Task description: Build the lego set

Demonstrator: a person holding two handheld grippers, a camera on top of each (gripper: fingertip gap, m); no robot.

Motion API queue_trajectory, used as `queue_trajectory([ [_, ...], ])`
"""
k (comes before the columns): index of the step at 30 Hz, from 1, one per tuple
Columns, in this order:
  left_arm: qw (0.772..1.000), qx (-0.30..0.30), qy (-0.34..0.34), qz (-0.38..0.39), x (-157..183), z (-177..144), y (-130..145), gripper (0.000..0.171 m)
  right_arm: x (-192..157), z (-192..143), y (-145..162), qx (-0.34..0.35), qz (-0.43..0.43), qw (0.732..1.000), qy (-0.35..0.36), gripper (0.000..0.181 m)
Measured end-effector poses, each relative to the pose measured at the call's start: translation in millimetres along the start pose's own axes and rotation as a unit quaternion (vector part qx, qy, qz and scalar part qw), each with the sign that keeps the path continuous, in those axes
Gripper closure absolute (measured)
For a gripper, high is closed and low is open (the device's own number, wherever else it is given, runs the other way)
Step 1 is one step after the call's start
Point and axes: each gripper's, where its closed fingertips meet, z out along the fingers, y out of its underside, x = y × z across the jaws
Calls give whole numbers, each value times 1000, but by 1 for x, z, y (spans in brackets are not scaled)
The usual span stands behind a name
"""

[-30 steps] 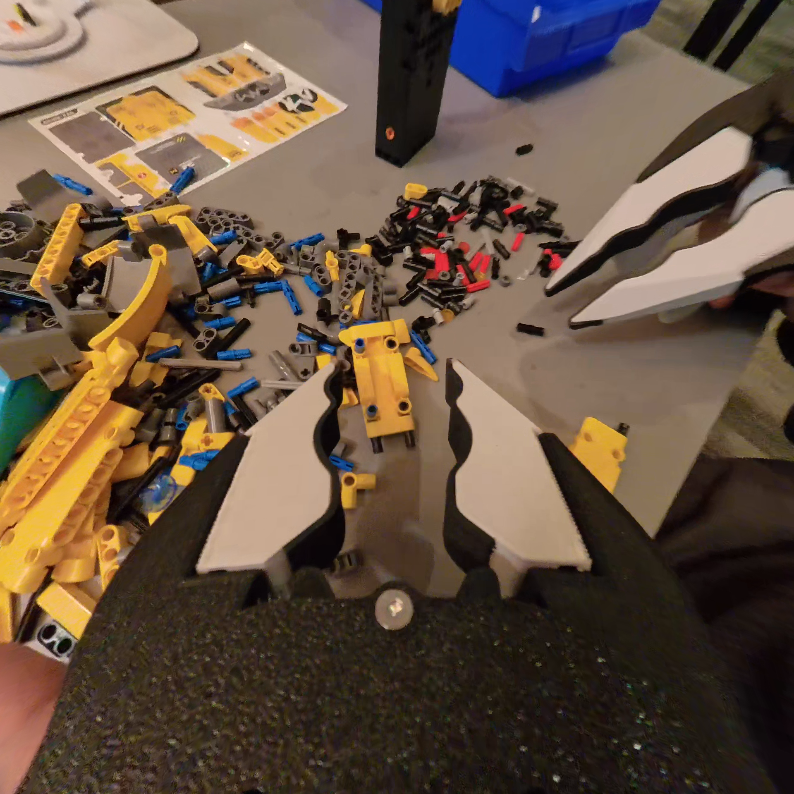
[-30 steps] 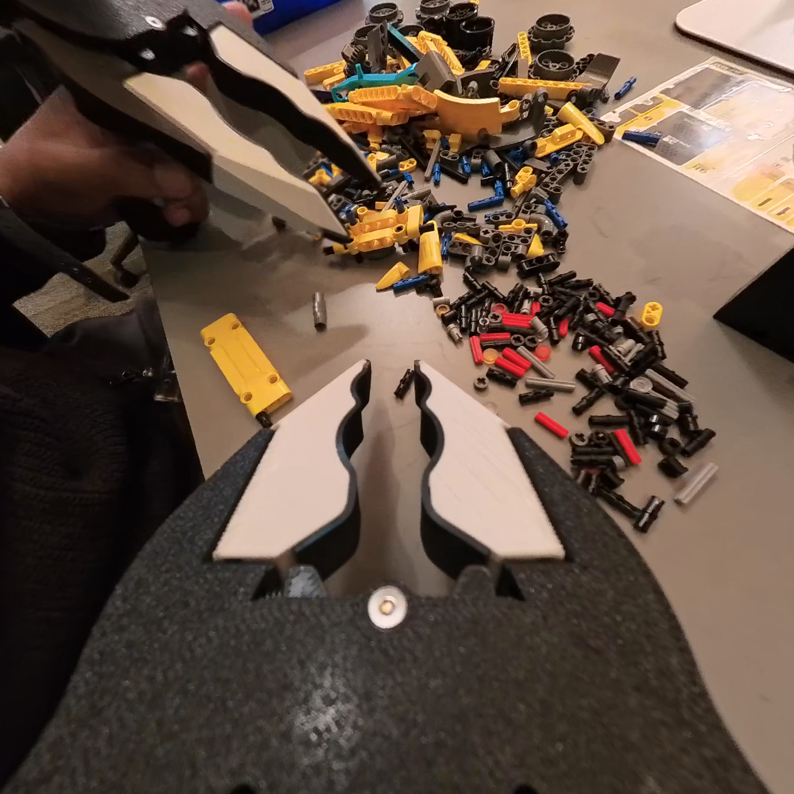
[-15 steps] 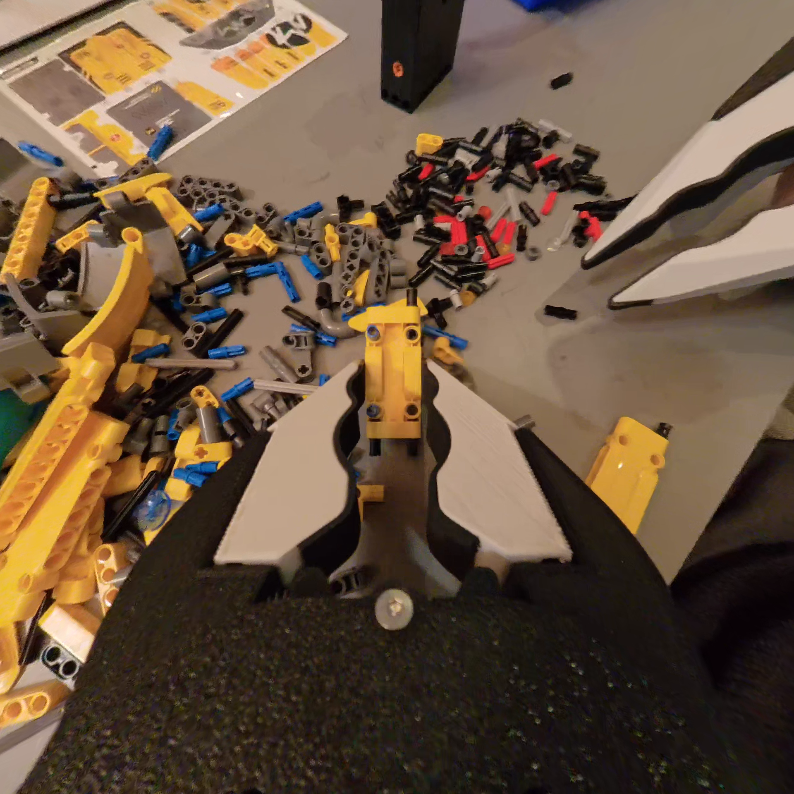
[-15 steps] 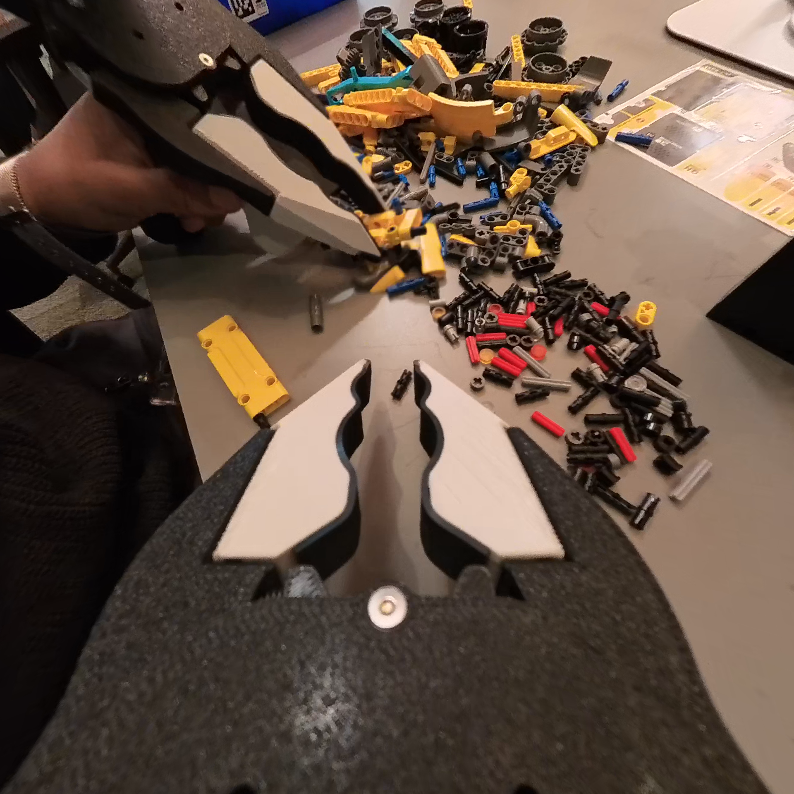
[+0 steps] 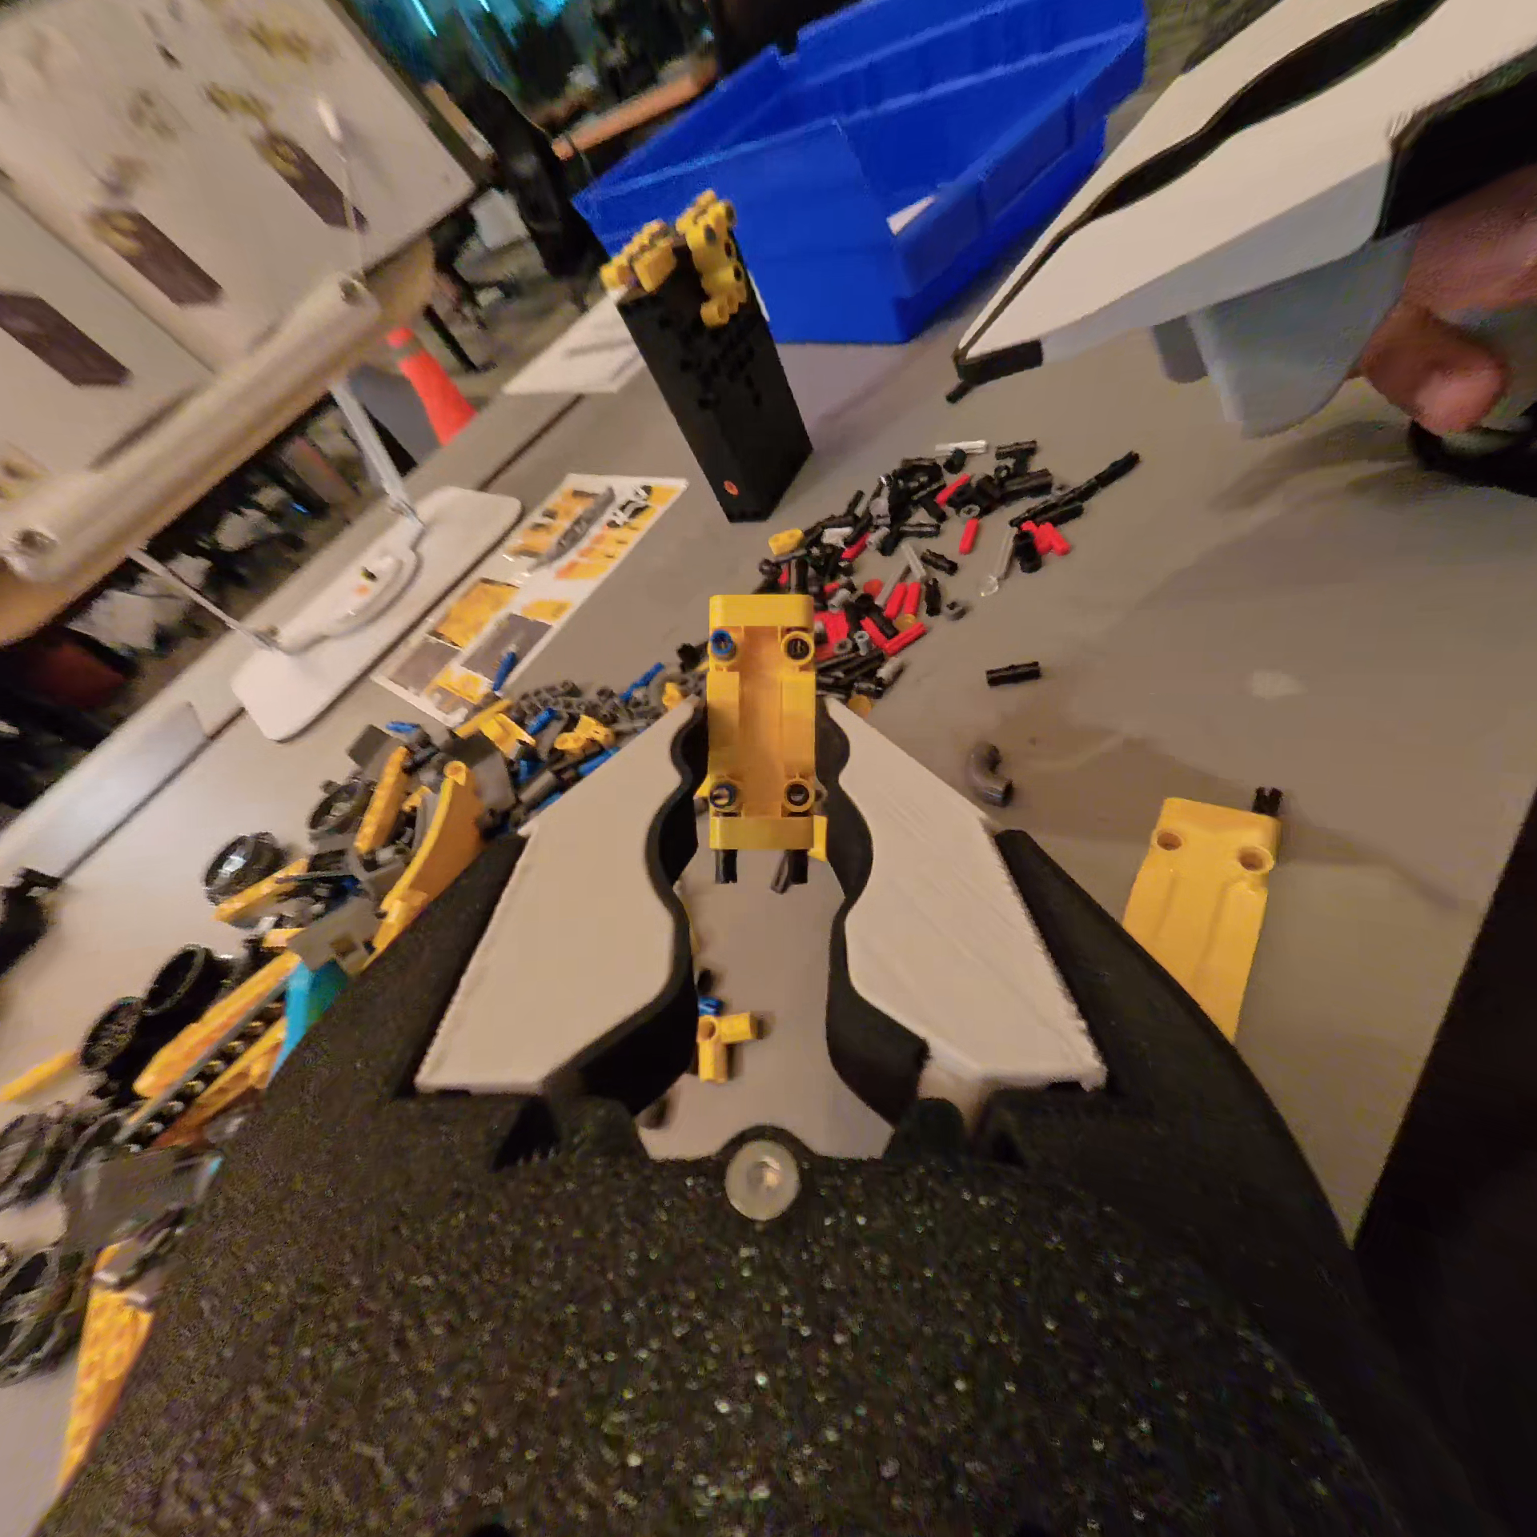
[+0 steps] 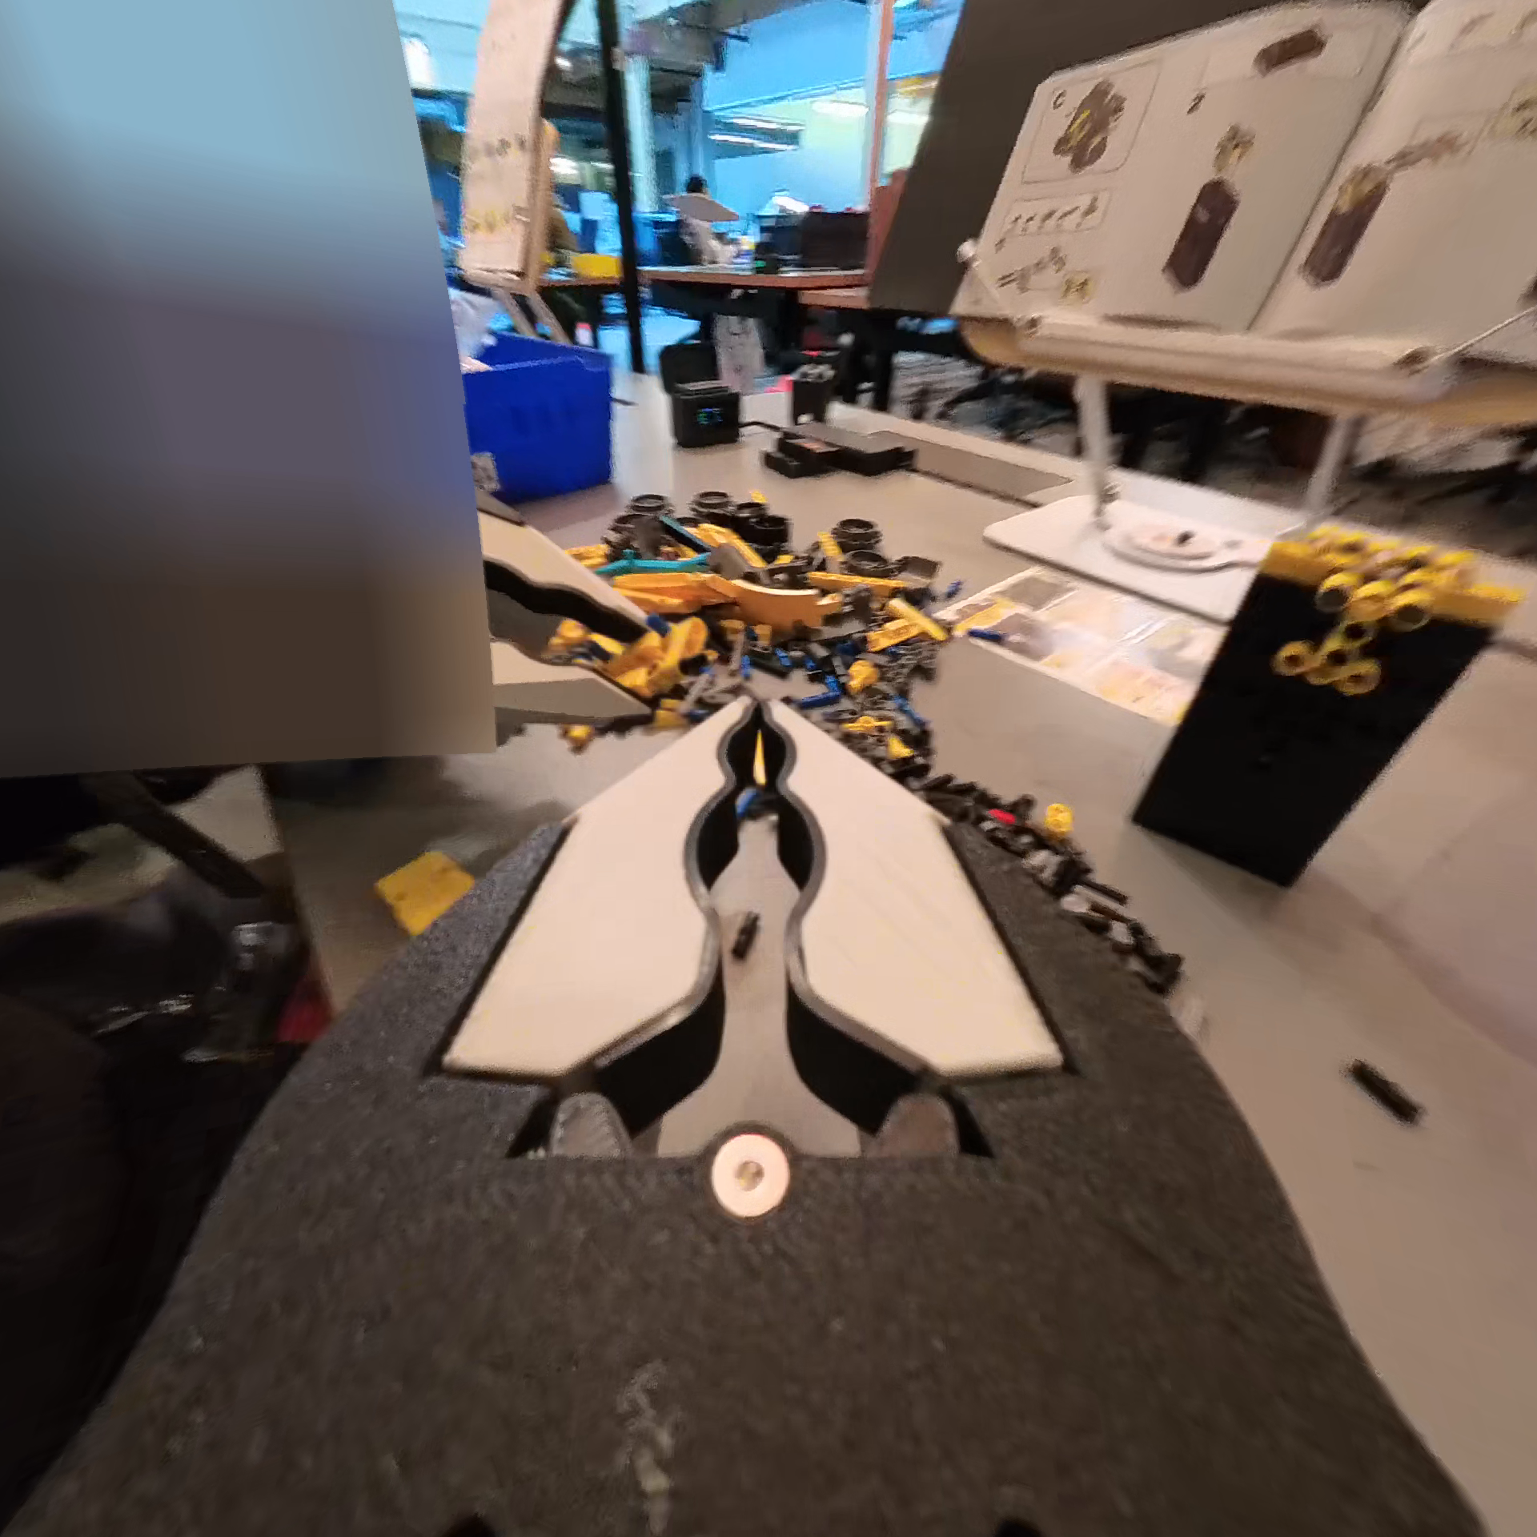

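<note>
My left gripper [image 5: 761, 715] is shut on a yellow studless panel [image 5: 758, 724] with black pins at its near end, and holds it above the grey table [image 5: 1247, 632]. It also shows in the right wrist view [image 6: 582, 649], over the big pile of yellow, grey and blue parts [image 6: 748, 599]. My right gripper [image 6: 758, 709] has its fingertips together, with nothing visible between them. It hovers at the upper right of the left wrist view [image 5: 998, 366]. A loose black pin [image 5: 1013, 672] lies on the table below it.
A second yellow panel [image 5: 1198, 898] lies near the table's edge. A scatter of black and red pins [image 5: 915, 565] sits ahead. A black block tower topped with yellow parts [image 5: 732, 391], a blue bin [image 5: 832, 166], a printed sheet [image 5: 541, 582] and a booklet on a stand [image 6: 1247, 208] stand behind. Spacing between my two grippers at the tips: around 8 centimetres.
My left gripper closed on the yellow panel and lifted it off the table, tilting up. My right gripper closed its fingers and rose, tilting up from the table.
</note>
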Motion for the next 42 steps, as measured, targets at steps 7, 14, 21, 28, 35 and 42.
queue_trajectory([
  [7, 999, 30, -34, 14, -5, -5, -8, 147, -2, 1, -24, 84, -4, 991, 104, 181],
  [14, 996, 82, 24, -33, 8, -17, -27, 147, -23, 18, -18, 77, 169, 982, 22, 181],
  [21, 995, 90, 34, -35, 15, -23, -37, 147, -41, 14, -29, 126, 254, 956, -81, 153],
  [28, 990, 105, 59, -68, 28, -29, -50, 147, -44, 11, -35, 151, 242, 955, -83, 175],
  [35, 980, 88, 112, -136, 38, -28, -52, 146, -43, 6, -37, 147, 257, 949, -106, 179],
  [42, 938, 85, 214, -258, 42, -38, -74, 146, -39, -2, -57, 188, 318, 917, -149, 181],
])
